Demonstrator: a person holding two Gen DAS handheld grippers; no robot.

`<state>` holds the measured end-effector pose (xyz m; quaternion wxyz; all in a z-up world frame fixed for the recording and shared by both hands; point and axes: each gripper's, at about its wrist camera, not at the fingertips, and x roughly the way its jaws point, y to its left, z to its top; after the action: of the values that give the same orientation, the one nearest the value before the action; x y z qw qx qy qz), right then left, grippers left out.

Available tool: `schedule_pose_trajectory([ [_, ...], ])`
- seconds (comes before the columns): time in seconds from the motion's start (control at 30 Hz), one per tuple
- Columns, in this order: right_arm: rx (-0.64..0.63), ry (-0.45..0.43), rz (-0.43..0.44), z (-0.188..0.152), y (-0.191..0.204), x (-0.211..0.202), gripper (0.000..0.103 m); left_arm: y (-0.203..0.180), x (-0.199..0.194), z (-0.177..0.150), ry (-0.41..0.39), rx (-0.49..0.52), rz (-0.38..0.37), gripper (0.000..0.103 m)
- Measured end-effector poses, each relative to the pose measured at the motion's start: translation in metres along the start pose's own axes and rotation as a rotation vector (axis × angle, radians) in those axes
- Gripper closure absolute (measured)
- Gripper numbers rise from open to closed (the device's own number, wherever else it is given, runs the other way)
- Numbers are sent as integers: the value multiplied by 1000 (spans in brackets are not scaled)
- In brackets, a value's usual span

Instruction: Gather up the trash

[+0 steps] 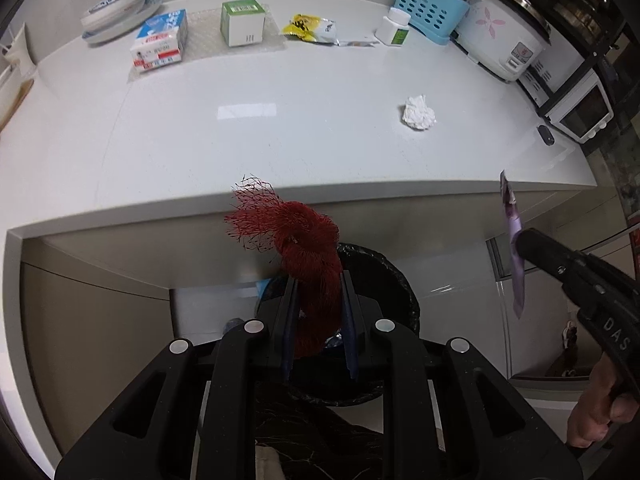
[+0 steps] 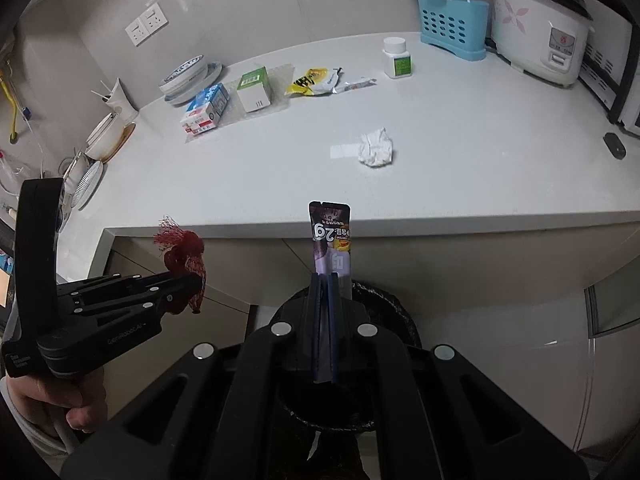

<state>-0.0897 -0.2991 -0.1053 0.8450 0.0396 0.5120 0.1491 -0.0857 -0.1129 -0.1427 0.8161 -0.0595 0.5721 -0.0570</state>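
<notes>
Two items are held above the black-lined bin (image 1: pixel 392 280) near the counter edge, neither yet dropped. The left gripper (image 1: pixel 318 280) is nearly closed on a red mesh net (image 1: pixel 296 232); the right gripper (image 2: pixel 324 280) is fully closed on a purple sachet (image 2: pixel 331 240). A crumpled tissue (image 2: pixel 376 147) and yellow wrapper (image 2: pixel 316 80) are left on the counter (image 1: pixel 240 152).

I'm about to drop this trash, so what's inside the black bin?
Little shows inside the bin. The left gripper and its red net cover most of the opening; only a black liner and a bit of something blue near the rim show. How full it is can't be seen.
</notes>
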Motion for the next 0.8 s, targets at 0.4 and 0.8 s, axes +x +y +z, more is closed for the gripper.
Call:
schedule_pose_trajectory([
  [0.4, 23, 76, -38, -37, -19, 47, 101, -9, 40, -28, 25, 14, 17, 85],
  [0.8, 51, 130, -57, -61, -36, 79, 101, -9, 85, -41, 73, 28, 26, 85],
])
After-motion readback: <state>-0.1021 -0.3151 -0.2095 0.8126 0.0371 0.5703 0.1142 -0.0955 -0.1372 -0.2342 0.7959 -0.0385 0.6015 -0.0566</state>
